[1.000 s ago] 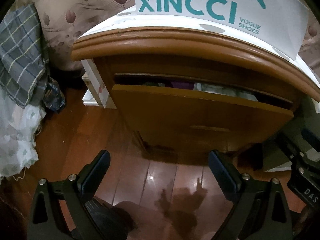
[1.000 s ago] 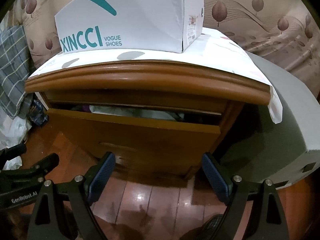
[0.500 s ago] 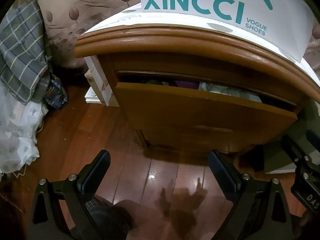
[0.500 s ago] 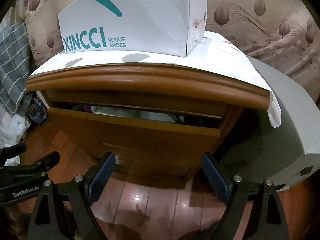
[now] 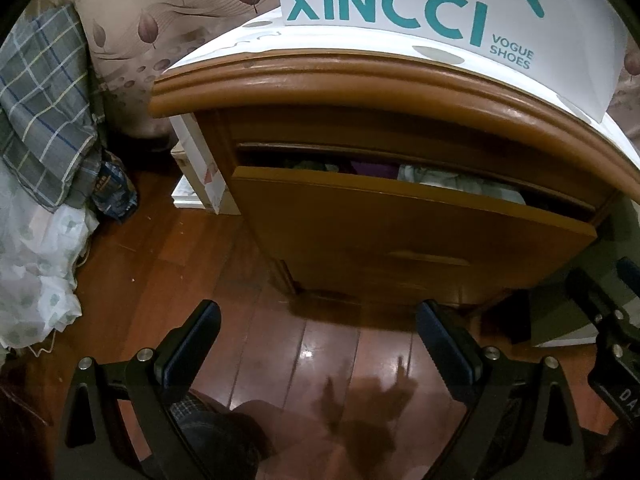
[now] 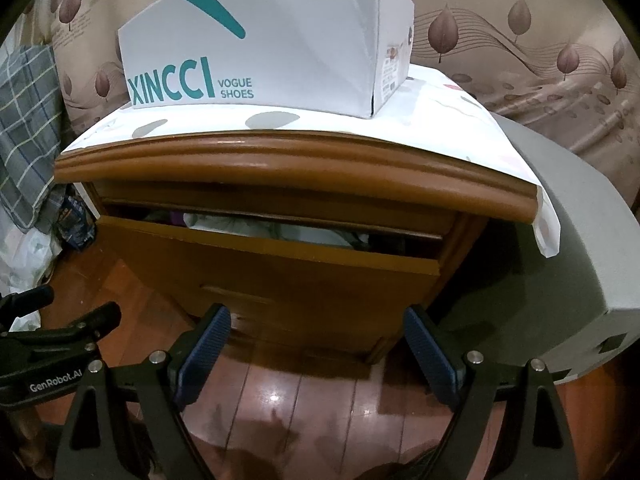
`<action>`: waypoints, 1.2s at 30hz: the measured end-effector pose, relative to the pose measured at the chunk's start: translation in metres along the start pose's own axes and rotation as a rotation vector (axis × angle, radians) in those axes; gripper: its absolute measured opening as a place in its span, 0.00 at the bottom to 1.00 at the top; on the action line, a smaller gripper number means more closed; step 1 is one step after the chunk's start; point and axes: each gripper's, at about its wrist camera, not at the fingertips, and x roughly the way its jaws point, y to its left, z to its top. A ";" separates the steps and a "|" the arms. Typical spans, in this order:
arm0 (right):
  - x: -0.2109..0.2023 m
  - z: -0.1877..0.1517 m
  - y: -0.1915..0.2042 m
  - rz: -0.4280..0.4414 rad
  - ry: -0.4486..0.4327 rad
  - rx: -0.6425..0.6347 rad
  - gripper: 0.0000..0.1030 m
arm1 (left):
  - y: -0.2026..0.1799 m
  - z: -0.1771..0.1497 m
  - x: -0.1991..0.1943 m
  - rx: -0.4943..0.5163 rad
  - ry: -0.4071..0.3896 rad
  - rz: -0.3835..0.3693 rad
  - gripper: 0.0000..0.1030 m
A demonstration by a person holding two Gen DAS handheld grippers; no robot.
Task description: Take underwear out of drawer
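A wooden nightstand has its drawer pulled partly out. Through the gap at the top I see bunched clothes: a white piece and a purple piece; which of them is underwear I cannot tell. My left gripper hangs open above the floor in front of the drawer, holding nothing. My right gripper is open too, its fingertips level with the drawer's lower front and short of it. The left gripper's body shows at the left edge of the right wrist view.
A white XINCCI shoe box stands on the cloth-covered nightstand top. Plaid fabric and white bedding lie at the left, with a flat box beside the nightstand. A grey mattress edge is at the right. The floor is glossy wood.
Both grippers have crept slightly closer to the nightstand, and the left view has shifted a little to the right. The drawer's opening and both grippers' open state are unchanged.
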 end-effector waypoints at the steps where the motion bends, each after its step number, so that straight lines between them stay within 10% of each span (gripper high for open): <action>1: 0.000 0.000 0.000 -0.002 -0.001 -0.001 0.88 | 0.000 0.000 0.000 -0.001 -0.001 0.000 0.94; 36: 0.001 0.000 -0.005 0.012 0.011 0.024 0.88 | 0.004 0.000 -0.002 -0.022 0.003 -0.011 0.94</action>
